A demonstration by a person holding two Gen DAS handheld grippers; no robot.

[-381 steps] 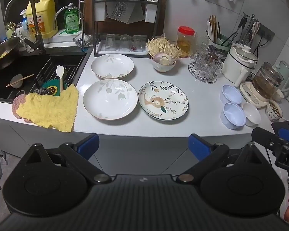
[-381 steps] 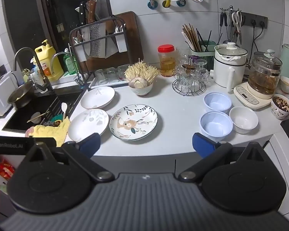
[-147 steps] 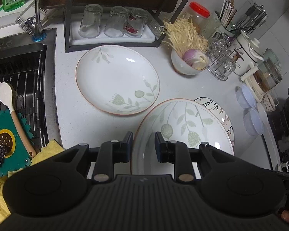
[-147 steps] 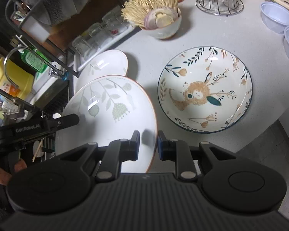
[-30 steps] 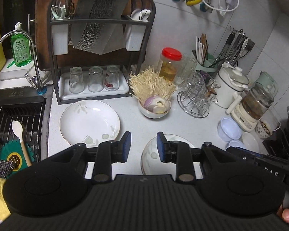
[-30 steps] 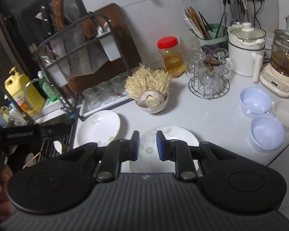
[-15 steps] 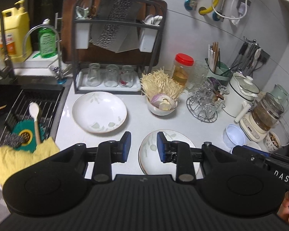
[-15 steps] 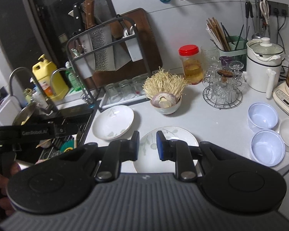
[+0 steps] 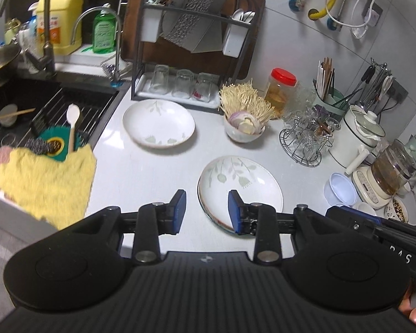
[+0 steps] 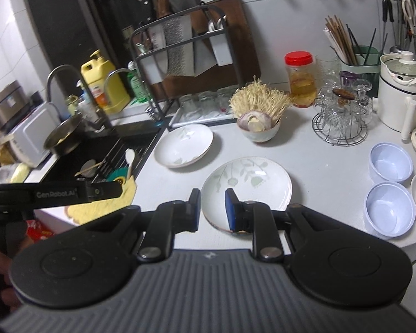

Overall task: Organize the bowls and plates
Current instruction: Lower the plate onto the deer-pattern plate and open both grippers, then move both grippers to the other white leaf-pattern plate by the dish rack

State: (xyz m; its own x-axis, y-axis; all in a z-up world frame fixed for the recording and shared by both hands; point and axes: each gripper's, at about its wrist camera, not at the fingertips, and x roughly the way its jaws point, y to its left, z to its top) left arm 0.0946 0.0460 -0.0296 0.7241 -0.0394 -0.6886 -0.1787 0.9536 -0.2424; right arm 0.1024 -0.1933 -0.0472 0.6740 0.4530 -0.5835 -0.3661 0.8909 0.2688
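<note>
Round white leaf-patterned plate [image 9: 240,186] on counter [image 9: 152,166], just ahead-right of left tongs [image 9: 206,212], empty and opening; right tongs [image 10: 212,209] narrow, empty.

Even indoor light falls from above on the pale tabletop [image 9: 141,177], which reads bright, while the sink [image 9: 27,111] at the left stays dark. Shadows are soft and short: a faint one lies under the near plate [image 9: 244,183]. Small glare spots sit on the far plate [image 10: 184,145] and the blue bowls [image 10: 389,208]. The yellow cloth [image 9: 45,177] is smeared by motion blur. Fisheye distortion bends the wall tiles and rack [image 9: 194,27] toward the edges. Both views look slightly soft and grainy.
</note>
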